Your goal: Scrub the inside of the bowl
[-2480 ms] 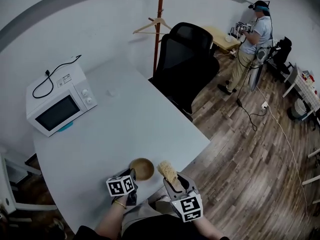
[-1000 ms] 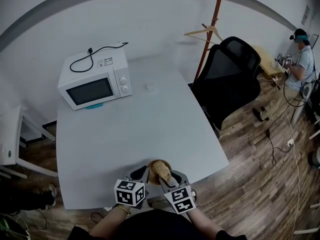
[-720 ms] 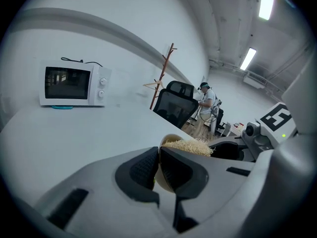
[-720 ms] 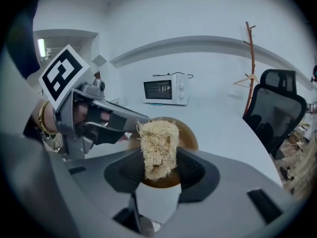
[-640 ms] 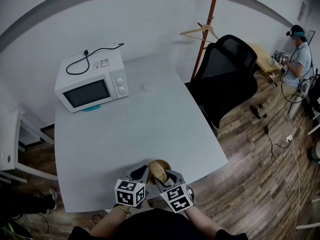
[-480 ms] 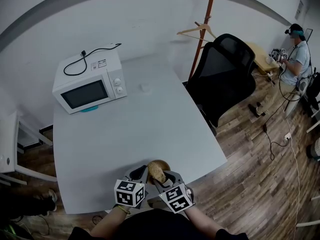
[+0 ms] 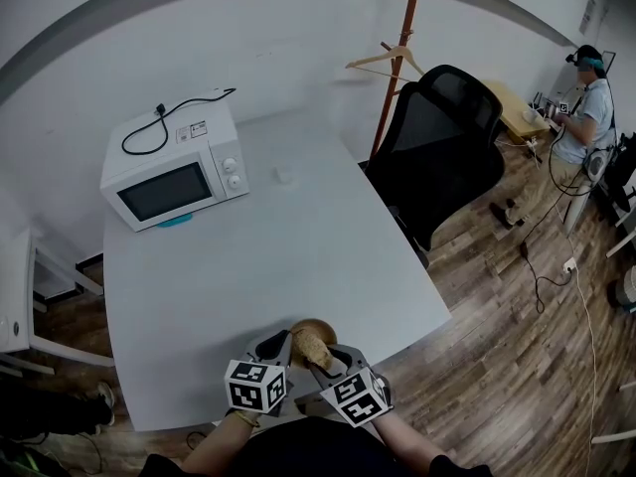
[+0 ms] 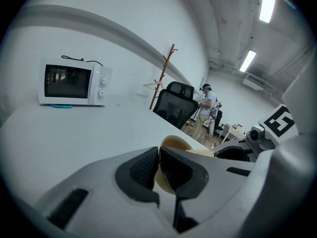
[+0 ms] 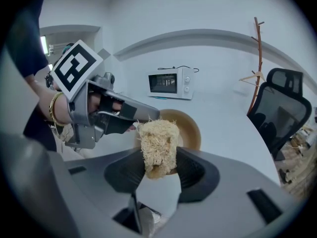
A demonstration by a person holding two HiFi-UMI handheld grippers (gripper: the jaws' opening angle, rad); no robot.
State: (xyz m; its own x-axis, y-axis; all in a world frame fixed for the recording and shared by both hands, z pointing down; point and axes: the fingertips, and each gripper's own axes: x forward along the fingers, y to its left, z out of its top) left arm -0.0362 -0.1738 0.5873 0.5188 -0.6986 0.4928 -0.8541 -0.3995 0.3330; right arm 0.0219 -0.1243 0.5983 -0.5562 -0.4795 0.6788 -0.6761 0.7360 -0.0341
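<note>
Two grippers (image 8: 158, 166) (image 9: 157, 168) hold bowl (image 9: 190, 128), loofah (image 9: 157, 143); microwave label (image 7: 197, 129) illegible.

Person's rig: left hand-held gripper (image 7: 283, 346) and right hand-held gripper (image 7: 320, 354), both with grey moulded bodies. Each has two broad jaws lined with black ribbed pads (image 9: 189, 171). Each carries a white cube (image 7: 256, 387) printed with black square markers. A gold bangle (image 9: 52, 107) circles the left wrist. The clothing (image 7: 298, 450) is dark.

No words or numbers can be read. A small label (image 7: 191, 127) is seen on the microwave (image 7: 174, 172), but its print is too small.
</note>
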